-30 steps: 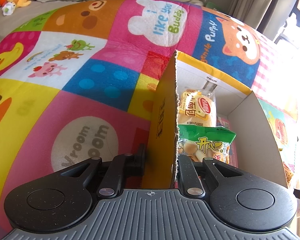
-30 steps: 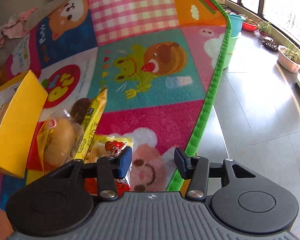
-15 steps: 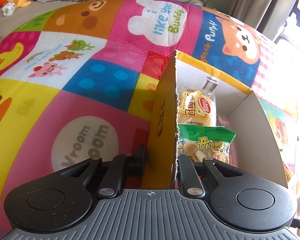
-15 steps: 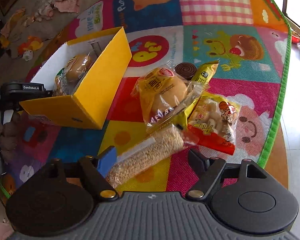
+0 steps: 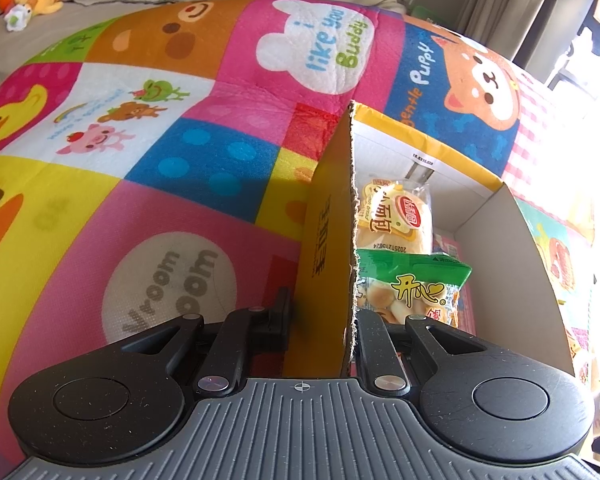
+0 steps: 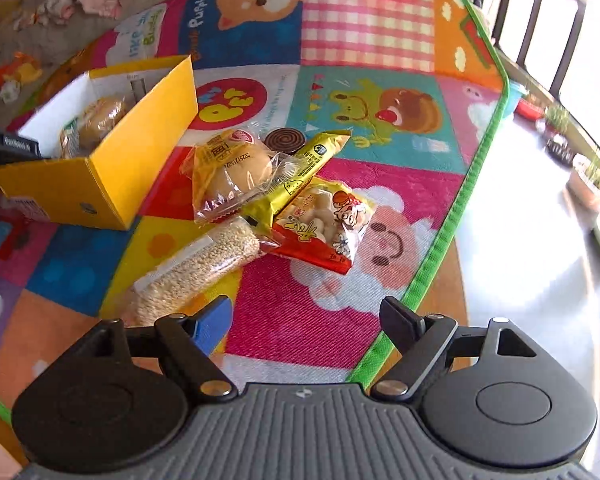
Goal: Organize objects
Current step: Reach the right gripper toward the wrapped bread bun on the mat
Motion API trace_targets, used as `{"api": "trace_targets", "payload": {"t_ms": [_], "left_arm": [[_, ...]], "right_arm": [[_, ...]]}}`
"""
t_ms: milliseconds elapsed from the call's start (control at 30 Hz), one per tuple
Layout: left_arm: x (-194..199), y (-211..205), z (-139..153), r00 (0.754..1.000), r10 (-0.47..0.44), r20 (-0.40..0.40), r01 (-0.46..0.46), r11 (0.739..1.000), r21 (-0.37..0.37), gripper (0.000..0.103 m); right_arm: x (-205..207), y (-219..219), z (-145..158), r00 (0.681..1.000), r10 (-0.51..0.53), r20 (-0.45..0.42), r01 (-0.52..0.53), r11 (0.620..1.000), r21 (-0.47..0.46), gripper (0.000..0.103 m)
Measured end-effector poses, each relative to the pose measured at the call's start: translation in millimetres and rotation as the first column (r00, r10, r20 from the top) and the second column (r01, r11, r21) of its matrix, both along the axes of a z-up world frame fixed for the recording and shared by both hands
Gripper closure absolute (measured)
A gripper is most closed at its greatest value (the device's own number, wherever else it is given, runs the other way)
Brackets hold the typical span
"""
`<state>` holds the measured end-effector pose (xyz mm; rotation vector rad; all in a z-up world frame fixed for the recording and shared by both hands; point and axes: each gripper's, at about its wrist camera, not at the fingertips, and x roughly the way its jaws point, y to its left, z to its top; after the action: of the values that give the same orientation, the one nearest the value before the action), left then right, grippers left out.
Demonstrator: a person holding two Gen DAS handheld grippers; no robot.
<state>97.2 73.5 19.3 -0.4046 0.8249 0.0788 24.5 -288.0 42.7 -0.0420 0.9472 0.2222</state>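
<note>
The yellow box (image 6: 100,148) sits on the play mat (image 6: 360,40) at about ten o'clock in the right wrist view, open-topped, white inside, its near wall torn along the upper edge. It already holds a bun packet (image 5: 396,216) and a green snack bag (image 5: 412,284), with something pink beneath that cannot be made out. Outside the box, at twelve o'clock from the right gripper (image 6: 306,320), lies a loose pile: a wrapped bun (image 6: 232,168), a yellow stick pack (image 6: 300,176), an orange snack bag (image 6: 324,224), a clear bag of grain (image 6: 192,272) and a dark spiral disc (image 6: 286,140) at the far edge.

The left gripper (image 5: 320,320) is clamped on the box's near wall, one finger outside and one inside. The right gripper has just been opening; its jaws stand wide with nothing between them, the grain bag just beside its blue pad (image 6: 212,326).

Risks, as judged: the packets overlap, so a grab at one may drag its neighbours or catch only loose film, which could slip. The grain bag looks soft and heavy and may sag from a pinch at one end. The torn cardboard may buckle or tear further under the left clamp, and the box could shift while being loaded.
</note>
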Motion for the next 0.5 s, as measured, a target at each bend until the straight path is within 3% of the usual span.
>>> {"api": "trace_targets", "payload": {"t_ms": [67, 167, 333, 400, 500], "left_arm": [[-1.1, -0.2, -0.1, 1.000, 0.001, 0.007, -0.001, 1.000, 0.001, 0.087], [-0.9, -1.1, 0.6, 1.000, 0.004, 0.004, -0.004, 1.000, 0.005, 0.087], [-0.5, -2.6, 1.5, 1.000, -0.016, 0.003, 0.016, 1.000, 0.025, 0.088], [-0.3, -2.8, 1.5, 1.000, -0.021, 0.005, 0.020, 0.999, 0.028, 0.088], [-0.4, -3.3, 1.2, 1.000, -0.023, 0.020, 0.023, 0.999, 0.037, 0.088]], "right_arm": [[-2.7, -3.7, 8.0, 1.000, -0.018, -0.003, 0.018, 0.989, 0.145, 0.021], [-4.4, 20.5, 12.4, 0.999, 0.010, 0.040, -0.019, 0.975, 0.221, 0.021], [-2.4, 80.7, -7.9, 0.993, 0.076, 0.096, -0.083, 0.994, 0.073, 0.021], [-7.4, 88.1, -13.3, 0.987, 0.084, 0.136, -0.085, 0.996, -0.004, 0.021], [-19.3, 79.1, -19.4, 0.986, 0.073, 0.150, -0.068, 0.997, -0.040, 0.021]]}}
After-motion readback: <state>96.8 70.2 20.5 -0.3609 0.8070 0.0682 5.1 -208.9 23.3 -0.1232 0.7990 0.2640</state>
